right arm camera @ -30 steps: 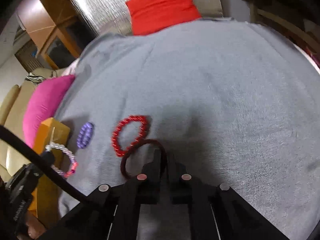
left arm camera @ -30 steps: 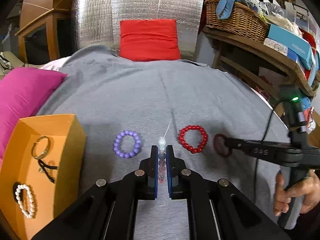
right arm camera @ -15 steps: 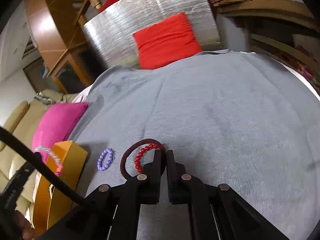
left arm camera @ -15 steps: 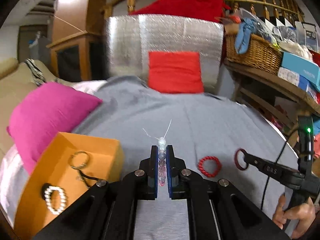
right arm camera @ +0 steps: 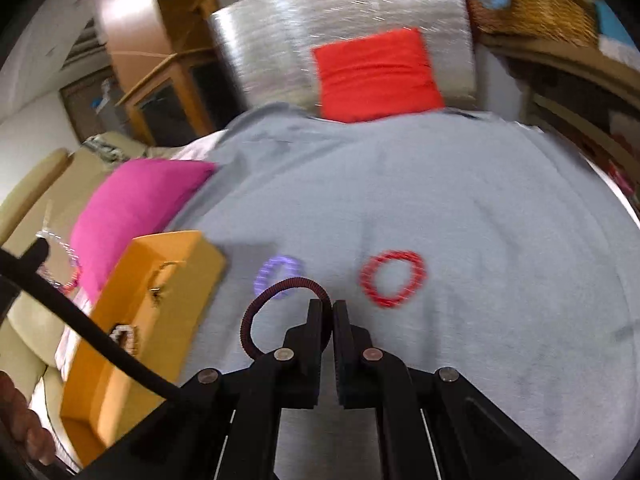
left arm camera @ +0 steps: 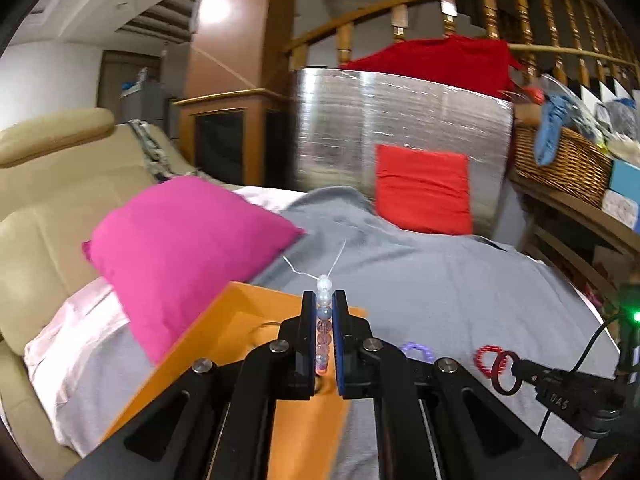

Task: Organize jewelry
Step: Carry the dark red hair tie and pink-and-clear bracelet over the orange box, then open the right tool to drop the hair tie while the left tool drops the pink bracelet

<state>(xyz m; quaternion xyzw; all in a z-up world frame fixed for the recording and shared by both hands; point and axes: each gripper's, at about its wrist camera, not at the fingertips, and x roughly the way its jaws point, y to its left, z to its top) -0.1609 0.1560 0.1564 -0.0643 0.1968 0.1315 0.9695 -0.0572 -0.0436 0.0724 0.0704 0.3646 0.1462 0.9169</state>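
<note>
1. The grey blanket [right arm camera: 460,208] stretches bare from the centre out to 12 and 3 o'clock in the right wrist view, giving open room there. It ends at the red cushion [right arm camera: 376,76] against the silver foil panel [right arm camera: 344,20] at 12.
2. The orange box [right arm camera: 160,292] sits at 9 o'clock in that view, its near wall facing the blanket. The pink pillow [right arm camera: 132,208] lies just behind it at 10.
3. The left gripper [left arm camera: 324,336] hangs above the box's right edge, jaws clamped on the clear-and-pink bead bracelet [left arm camera: 323,320]. The bracelet stands edge-on between the pads, and thread ends stick up at 12.
4. The right gripper [right arm camera: 326,340] has its jaws together, pinching the dark red coil band [right arm camera: 256,308]. The band's loop sticks out to 10 o'clock of the tips, above the blanket.
5. The purple bead bracelet [right arm camera: 278,276] lies on the blanket just beyond the coil band, at 11 of the right tips.
6. The red bead bracelet [right arm camera: 392,278] lies at 1 o'clock of them, apart from the purple one.
7. A white bead bracelet [right arm camera: 126,336] and a metal ring [right arm camera: 166,270] rest inside the box.
</note>
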